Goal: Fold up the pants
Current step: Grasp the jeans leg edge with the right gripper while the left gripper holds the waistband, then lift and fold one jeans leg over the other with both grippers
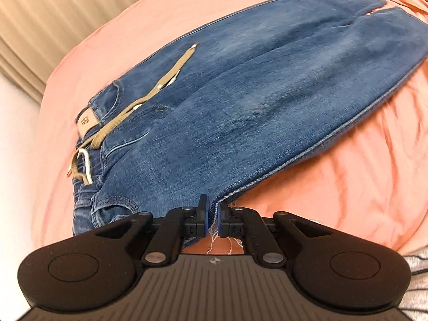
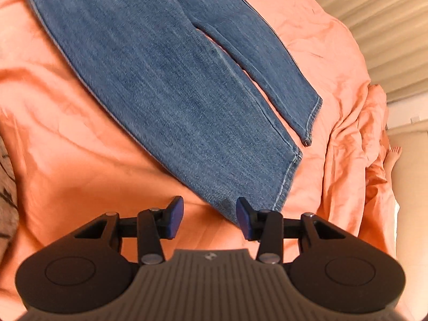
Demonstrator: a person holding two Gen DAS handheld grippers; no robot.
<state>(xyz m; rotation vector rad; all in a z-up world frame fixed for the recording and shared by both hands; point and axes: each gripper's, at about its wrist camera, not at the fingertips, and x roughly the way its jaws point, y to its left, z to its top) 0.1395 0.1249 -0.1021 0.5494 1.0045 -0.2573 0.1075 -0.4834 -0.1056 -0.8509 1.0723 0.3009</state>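
Denim pants (image 1: 240,101) lie flat on our orange sheet (image 1: 361,187), a tan belt (image 1: 149,99) and a leather waistband patch (image 1: 85,120), its writing unreadable. Our left gripper (image 1: 213,218) pinches the frayed edge; our right gripper (image 2: 210,218) gapes wide beside a leg hem.

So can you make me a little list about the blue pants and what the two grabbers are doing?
garment: blue denim pants, lying spread on the bed
surface: wrinkled orange bedsheet
belt: tan woven belt at the waistband, loose end lying on the denim
legs: side by side with a narrow gap, hems toward the right wrist camera
left gripper: shut on the frayed denim edge near the waist
right gripper: open, near leg's hem corner between its fingers, not pinched
fold: not yet made
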